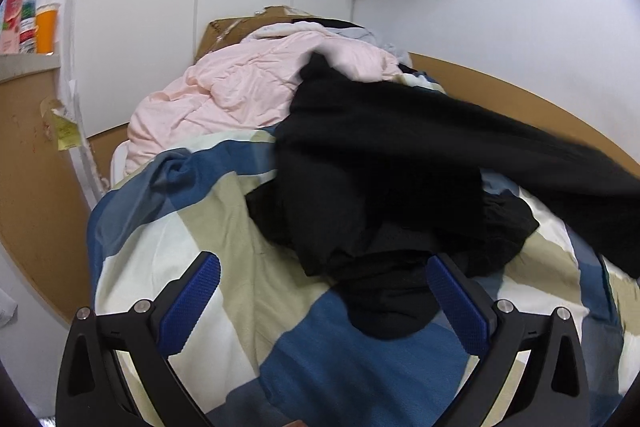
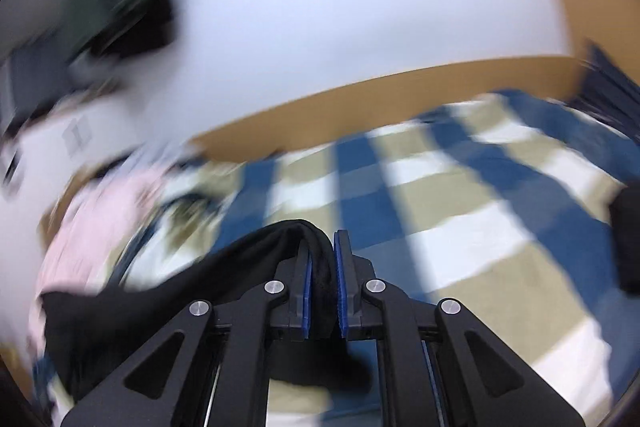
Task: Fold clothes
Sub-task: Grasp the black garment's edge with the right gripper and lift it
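Progress: early; nothing seen folded, all folding left.

Left gripper [image 1: 320, 291], one: jaws spread wide, nothing between the pads, hovering over the near edge of the black heap.

Black garments [image 1: 380, 195], count uncertain, at least two layers, crumpled on the checked bedspread [image 1: 192, 251]; one pink quilt [image 1: 224, 87] behind.

Right gripper [image 2: 323, 279], one: clenched on a fold of black garment [image 2: 160, 307], cloth trailing left; view blurred.

Even, bright indoor light; left wrist view mostly sharp, right wrist view heavily motion-smeared; both bend and darken toward the round edges
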`<state>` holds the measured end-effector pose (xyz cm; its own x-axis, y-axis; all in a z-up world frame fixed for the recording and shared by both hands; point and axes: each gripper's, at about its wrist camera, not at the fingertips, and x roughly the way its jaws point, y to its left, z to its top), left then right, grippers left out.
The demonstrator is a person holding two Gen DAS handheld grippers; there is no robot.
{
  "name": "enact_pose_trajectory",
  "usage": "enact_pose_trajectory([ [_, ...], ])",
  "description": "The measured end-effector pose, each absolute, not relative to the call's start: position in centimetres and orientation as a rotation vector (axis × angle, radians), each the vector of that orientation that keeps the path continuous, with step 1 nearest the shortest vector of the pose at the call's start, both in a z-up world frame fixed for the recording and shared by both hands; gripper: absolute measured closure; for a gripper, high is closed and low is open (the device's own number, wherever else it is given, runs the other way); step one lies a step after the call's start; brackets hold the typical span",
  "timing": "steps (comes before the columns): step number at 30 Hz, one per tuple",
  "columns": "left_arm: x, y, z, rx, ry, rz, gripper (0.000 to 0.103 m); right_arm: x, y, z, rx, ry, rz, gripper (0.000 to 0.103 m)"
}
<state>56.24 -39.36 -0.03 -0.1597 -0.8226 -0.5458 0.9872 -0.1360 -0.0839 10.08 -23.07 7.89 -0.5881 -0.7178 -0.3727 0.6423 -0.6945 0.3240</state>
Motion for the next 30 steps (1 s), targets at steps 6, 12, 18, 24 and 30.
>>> enact_pose_trajectory([
  [6,55.1,-39.2,0.1,0.452,0.491,-1.723,0.0,0.7,-11.8,10.7,0.623,-0.184,-2.631,0.09],
  [12,53.4,-38.4,0.4,0.439,0.486,-1.734,0.0,8.4,-17.8,8.1,0.525,0.271,-2.275,0.012],
  [18,52.0,-37.8,0.2,0.45,0.458,-1.725,0.0,25.5,-30.1,1.3,0.535,0.566,-1.619,0.01],
  [24,52.0,-38.0,0.0,0.465,0.451,-1.719,0.0,32.0,-35.8,-5.7,0.619,0.686,-1.47,0.029],
  [30,52.5,-38.2,0.5,0.446,0.481,-1.755,0.0,20.7,-30.5,-2.4,0.582,0.494,-1.929,0.101],
])
